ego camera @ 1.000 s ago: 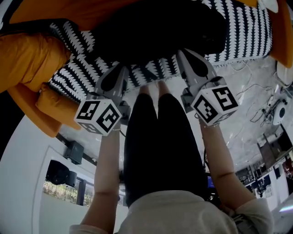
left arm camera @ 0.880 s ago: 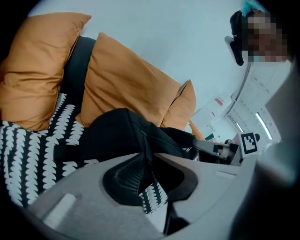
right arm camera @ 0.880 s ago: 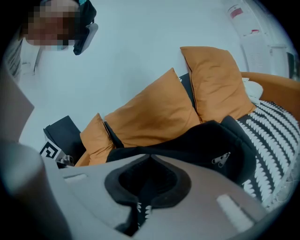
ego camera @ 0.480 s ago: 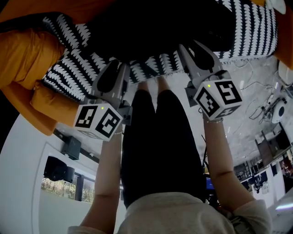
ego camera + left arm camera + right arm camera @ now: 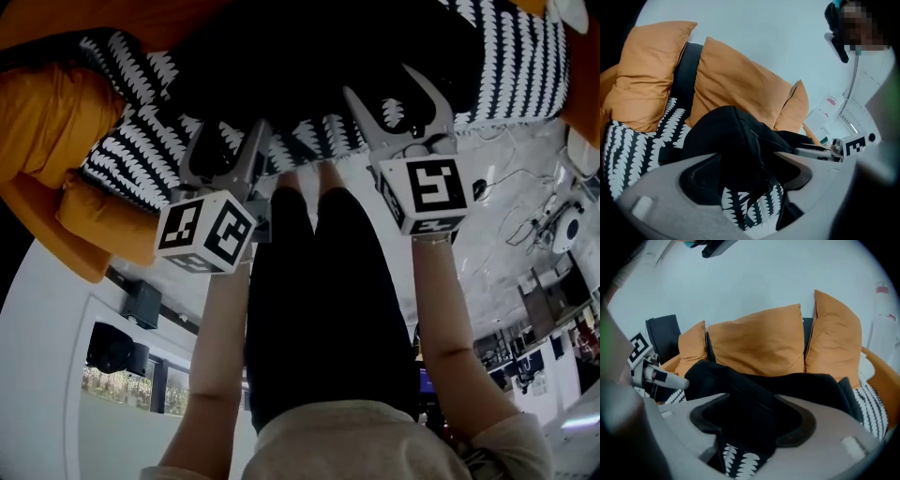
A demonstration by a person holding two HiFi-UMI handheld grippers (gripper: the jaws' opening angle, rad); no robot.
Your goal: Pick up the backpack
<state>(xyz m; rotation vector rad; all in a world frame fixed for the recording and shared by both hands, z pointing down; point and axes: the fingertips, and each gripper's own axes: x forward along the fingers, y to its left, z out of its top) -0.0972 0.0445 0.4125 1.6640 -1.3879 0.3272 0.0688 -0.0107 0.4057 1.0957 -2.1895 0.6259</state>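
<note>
The black backpack (image 5: 319, 56) lies slumped on a sofa, over a black-and-white patterned blanket (image 5: 141, 155). My left gripper (image 5: 228, 136) is at its near edge and its jaws have just been opening. They now stand wide, with a fold of the backpack (image 5: 736, 136) between them but not pinched. My right gripper (image 5: 384, 94) has also just been opening. It is spread over the backpack's near edge, and black fabric (image 5: 787, 385) fills the gap between its pads without being pressed. In the gripper views each gripper appears low in its own frame, the left gripper (image 5: 750, 176) and the right gripper (image 5: 754, 425).
Orange cushions (image 5: 47, 112) stand along the sofa's back and sides (image 5: 759, 343). The person's black-clad legs (image 5: 319, 300) reach to the sofa's front edge. Cables and devices (image 5: 553, 225) lie on the pale floor at the right, a dark box (image 5: 142, 305) at the left.
Both grippers went from shut to wide open. Both sank toward the backpack's near edge. The right gripper rolled, so its marker cube now shows a different face.
</note>
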